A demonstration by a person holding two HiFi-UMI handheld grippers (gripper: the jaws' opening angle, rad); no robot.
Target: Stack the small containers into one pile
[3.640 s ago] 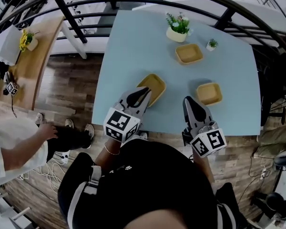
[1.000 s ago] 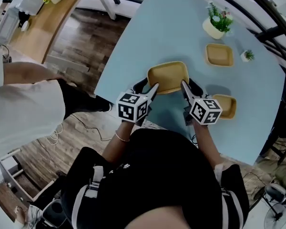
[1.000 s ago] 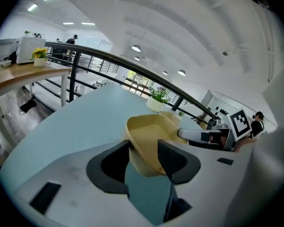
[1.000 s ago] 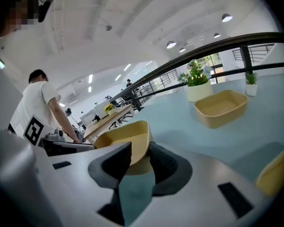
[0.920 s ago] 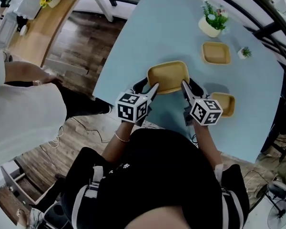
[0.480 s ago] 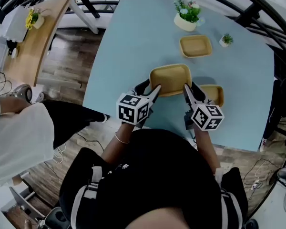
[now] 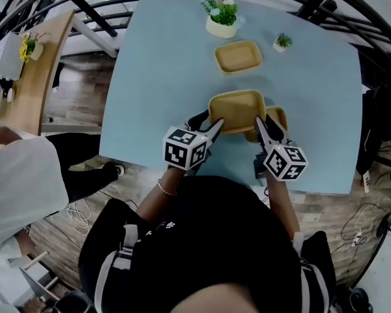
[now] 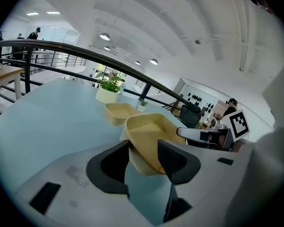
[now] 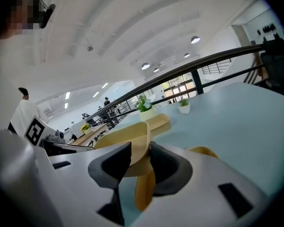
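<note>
left tongs (image 7: 215,126) | right tongs (image 7: 259,121) | pinch big container (image 7: 236,109) rims | overlaps small container (image 7: 279,117)

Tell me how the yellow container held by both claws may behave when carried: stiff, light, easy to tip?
Probably light: the left claw and right claw each pinch only its rim. The yellow container looks stiff, its walls showing no bend. Held by opposite edges and tilted, it might swing if one grip slips.
</note>
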